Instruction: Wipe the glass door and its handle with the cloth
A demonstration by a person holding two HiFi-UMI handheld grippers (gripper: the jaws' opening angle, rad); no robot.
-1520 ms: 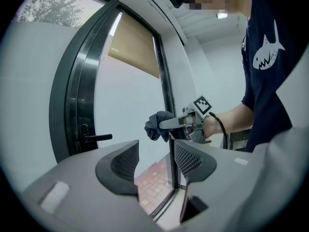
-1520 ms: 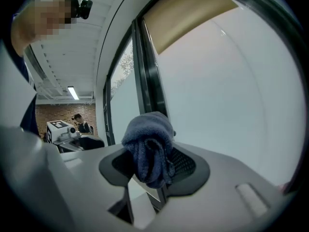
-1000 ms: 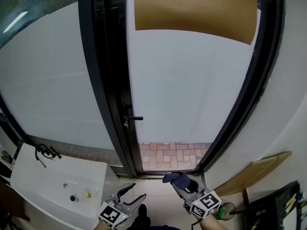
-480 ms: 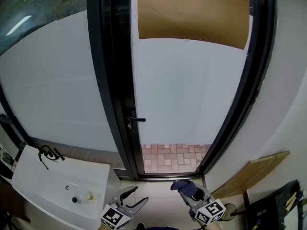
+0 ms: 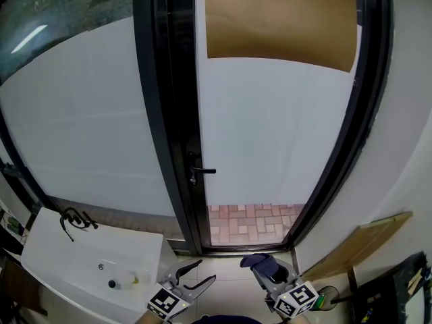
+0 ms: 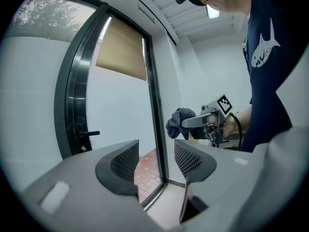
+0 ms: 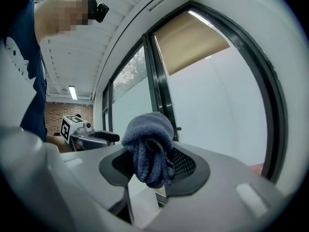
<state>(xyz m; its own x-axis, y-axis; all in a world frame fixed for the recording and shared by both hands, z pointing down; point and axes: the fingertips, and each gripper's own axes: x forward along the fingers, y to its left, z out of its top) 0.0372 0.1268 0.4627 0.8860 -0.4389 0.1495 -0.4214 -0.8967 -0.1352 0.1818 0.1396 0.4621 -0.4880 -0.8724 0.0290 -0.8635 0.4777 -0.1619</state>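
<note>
R tongs (image 7: 153,164) squeeze the blue cloth (image 7: 148,149) tight; L tongs (image 6: 157,161) are wide apart w/ nothing inside. Glass door (image 5: 270,133) & handle (image 5: 204,171) wait ahead. Best: lift cloth high, press flat, rub top down.

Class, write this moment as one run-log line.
wiping: not yet begun | left gripper: open, empty | right gripper: shut on cloth | glass door, handle: untouched
</note>
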